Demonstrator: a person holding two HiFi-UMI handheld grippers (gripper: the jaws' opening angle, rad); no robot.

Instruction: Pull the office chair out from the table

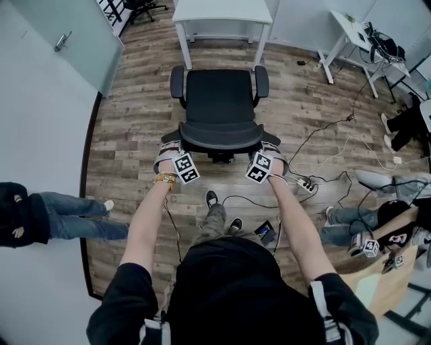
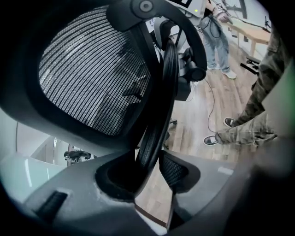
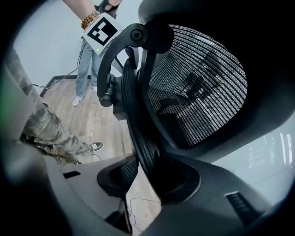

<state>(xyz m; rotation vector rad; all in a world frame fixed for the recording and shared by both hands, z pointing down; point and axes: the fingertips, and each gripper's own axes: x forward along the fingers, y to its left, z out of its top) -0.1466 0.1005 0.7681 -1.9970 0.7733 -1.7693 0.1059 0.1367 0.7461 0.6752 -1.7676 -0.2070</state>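
Wooden floor (image 1: 135, 114), power strip (image 1: 306, 184) near office chair (image 1: 219, 98)

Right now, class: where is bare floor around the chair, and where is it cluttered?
Bare: the boards between the office chair and the left wall; also the strip before the white table. Crowded: right of the chair, cables and power strip.

Black office chair (image 1: 220, 101): matt plastic frame, dull cloth seat, backrest (image 2: 92, 73) of fine, open, see-through woven mesh. Grey-brown plank floor (image 1: 135, 87): wood grain, low sheen. White rectangular counter (image 1: 222, 10): smooth, matt top.
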